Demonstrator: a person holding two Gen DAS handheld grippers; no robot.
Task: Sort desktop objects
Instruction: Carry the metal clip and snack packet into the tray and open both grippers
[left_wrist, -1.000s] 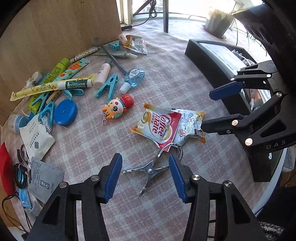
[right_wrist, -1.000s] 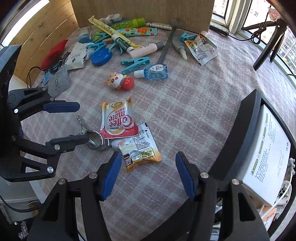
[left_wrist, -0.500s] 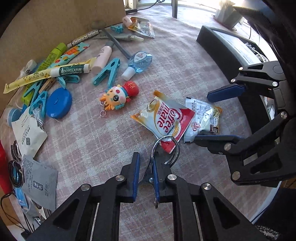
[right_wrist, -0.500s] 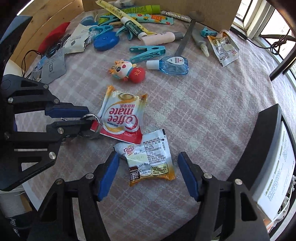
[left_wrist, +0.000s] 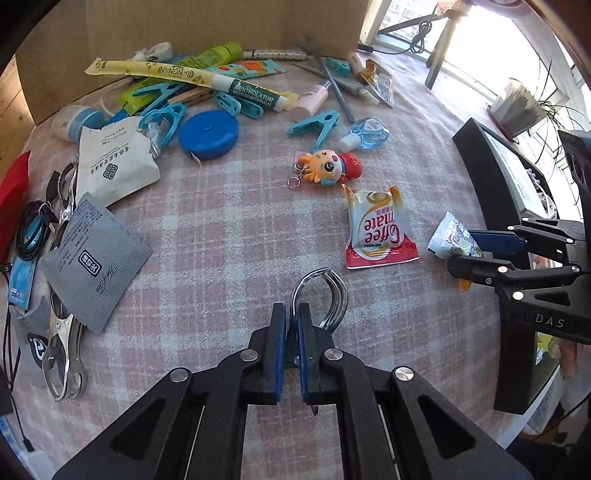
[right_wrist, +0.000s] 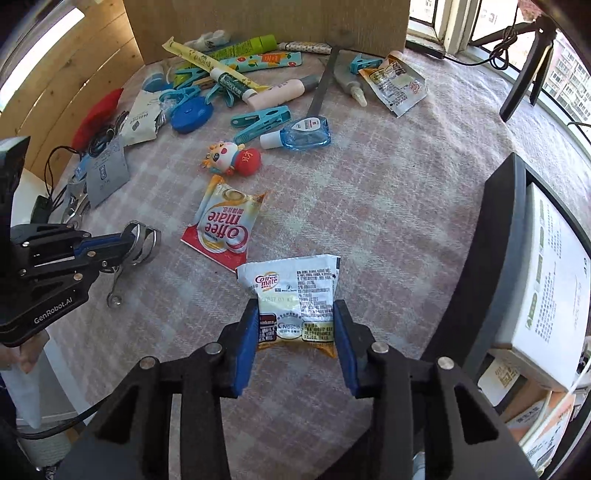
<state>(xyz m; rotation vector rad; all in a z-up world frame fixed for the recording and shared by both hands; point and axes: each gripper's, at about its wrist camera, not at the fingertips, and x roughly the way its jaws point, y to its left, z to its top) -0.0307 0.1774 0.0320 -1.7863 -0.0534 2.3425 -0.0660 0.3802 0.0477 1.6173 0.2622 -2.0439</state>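
Evidently, a metal clip (left_wrist: 325, 295) is clamped at its handle end between the nearly shut blue pads of the left gripper (left_wrist: 291, 328); being stiff, springy and smooth, it is judged likely to twist unless held near the pivot. Its curved jaws project forward over the checked tablecloth (left_wrist: 221, 229). A pale creamer sachet (right_wrist: 295, 302) is flanked by the right gripper (right_wrist: 295, 332), whose jaws are closing on its lower half; the pads appear to meet its edges. Light, soft and crinkly, the sachet is best pinched across its filled middle. Just beyond lies a red Coffee-mate packet (right_wrist: 225, 221), then a cartoon keychain (right_wrist: 232, 158), and farther off a heap of pegs and tubes.
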